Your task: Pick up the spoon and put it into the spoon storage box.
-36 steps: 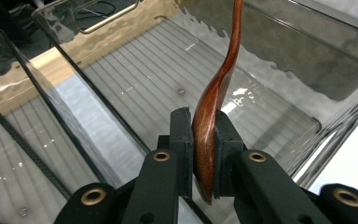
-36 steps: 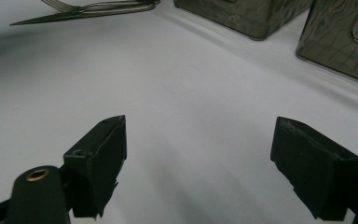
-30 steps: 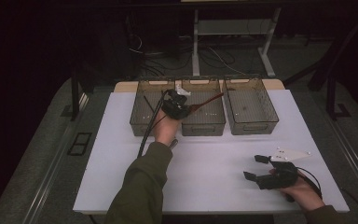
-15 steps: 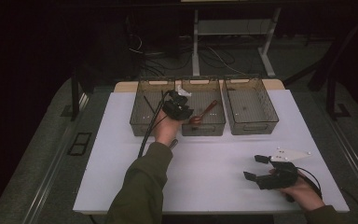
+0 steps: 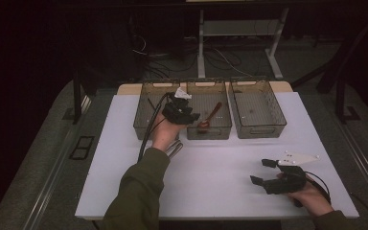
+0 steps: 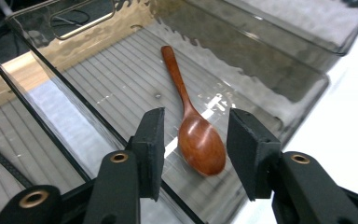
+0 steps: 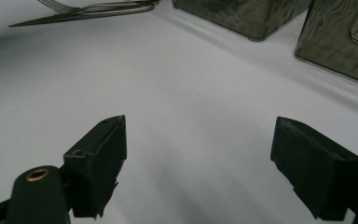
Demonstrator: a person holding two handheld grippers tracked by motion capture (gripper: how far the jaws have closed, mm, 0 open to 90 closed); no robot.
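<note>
Upper centre of high view: wooden spoon (image 5: pixel 210 116) lies released in middle bin (image 5: pixel 209 132); left gripper (image 5: pixel 190 116) jaws just opening, clear of it. Lower right: right gripper (image 5: pixel 263 171) spread, empty. Fork (image 7: pixel 98 6) left on table (image 5: pixel 220 191).

In the right gripper view the fork (image 7: pixel 81 8) and knife (image 7: pixel 60 17) run off the top edge, while in the high view the person's left hand (image 5: pixel 165 134) covers most of that cutlery on the worktop (image 5: pixel 220 167).
</note>
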